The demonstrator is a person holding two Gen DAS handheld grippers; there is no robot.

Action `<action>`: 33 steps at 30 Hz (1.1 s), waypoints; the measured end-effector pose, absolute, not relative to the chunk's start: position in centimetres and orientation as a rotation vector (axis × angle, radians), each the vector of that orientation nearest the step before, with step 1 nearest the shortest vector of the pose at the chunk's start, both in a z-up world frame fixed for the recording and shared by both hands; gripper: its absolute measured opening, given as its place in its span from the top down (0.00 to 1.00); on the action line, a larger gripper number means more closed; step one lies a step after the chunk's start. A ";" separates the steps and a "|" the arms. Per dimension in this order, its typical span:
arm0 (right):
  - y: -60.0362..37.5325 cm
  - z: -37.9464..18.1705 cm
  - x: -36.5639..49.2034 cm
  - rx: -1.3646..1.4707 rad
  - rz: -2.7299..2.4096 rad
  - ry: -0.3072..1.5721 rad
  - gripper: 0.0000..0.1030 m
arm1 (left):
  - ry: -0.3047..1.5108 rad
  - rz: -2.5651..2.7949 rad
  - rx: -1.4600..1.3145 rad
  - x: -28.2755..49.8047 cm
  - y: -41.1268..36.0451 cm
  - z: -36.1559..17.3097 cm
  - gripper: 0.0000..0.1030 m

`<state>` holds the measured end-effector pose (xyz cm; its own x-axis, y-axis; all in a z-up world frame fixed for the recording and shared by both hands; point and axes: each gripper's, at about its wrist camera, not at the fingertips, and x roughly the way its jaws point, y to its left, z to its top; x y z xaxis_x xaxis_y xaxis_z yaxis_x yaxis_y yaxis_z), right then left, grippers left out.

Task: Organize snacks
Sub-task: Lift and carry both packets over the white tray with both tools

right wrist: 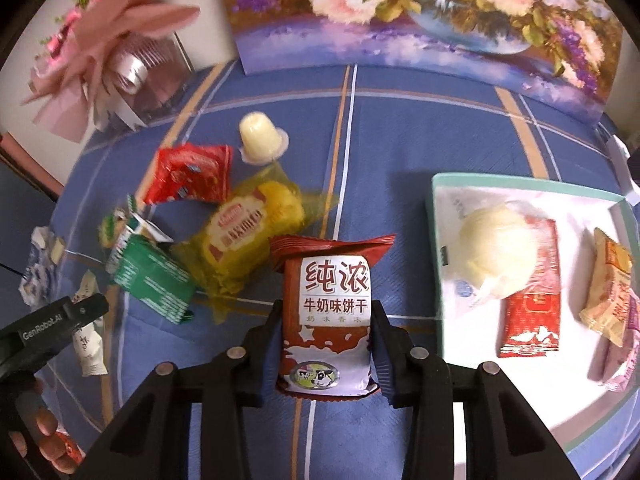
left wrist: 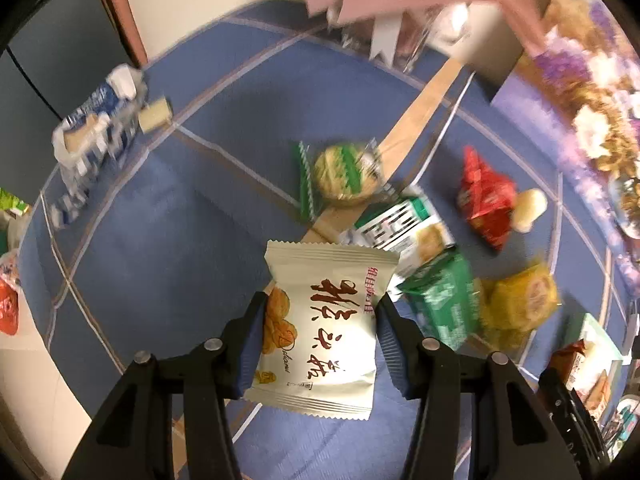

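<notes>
Your right gripper (right wrist: 326, 344) jaws clamp the milk biscuit pack (right wrist: 326, 316); the tray (right wrist: 434, 240) lies right of frame. Left gripper (left wrist: 318, 344) pinches the cream packet (left wrist: 320, 332).

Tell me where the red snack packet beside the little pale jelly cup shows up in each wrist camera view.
Left wrist view: the red packet lies at right of centre on the blue cloth, the jelly cup touching its right side.
Right wrist view: the red packet lies upper left of centre, the jelly cup just to its upper right.
Shared landmark: the yellow-wrapped cake next to the green packet.
</notes>
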<state>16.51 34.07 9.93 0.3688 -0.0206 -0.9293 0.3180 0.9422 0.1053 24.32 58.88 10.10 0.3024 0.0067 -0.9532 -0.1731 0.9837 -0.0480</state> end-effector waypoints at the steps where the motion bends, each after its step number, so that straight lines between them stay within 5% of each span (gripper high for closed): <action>1: 34.0 10.5 16.2 0.292 -0.221 1.168 0.60 | 1.246 0.110 -0.156 24.0 58.7 10.6 0.47; 18: 29.5 14.2 11.5 0.382 -0.322 1.126 0.60 | 1.120 -0.151 -0.087 20.0 48.9 17.2 0.47; 33: 19.2 16.8 4.1 0.546 -0.572 1.045 0.59 | 1.140 -0.402 0.090 15.1 37.7 17.5 0.47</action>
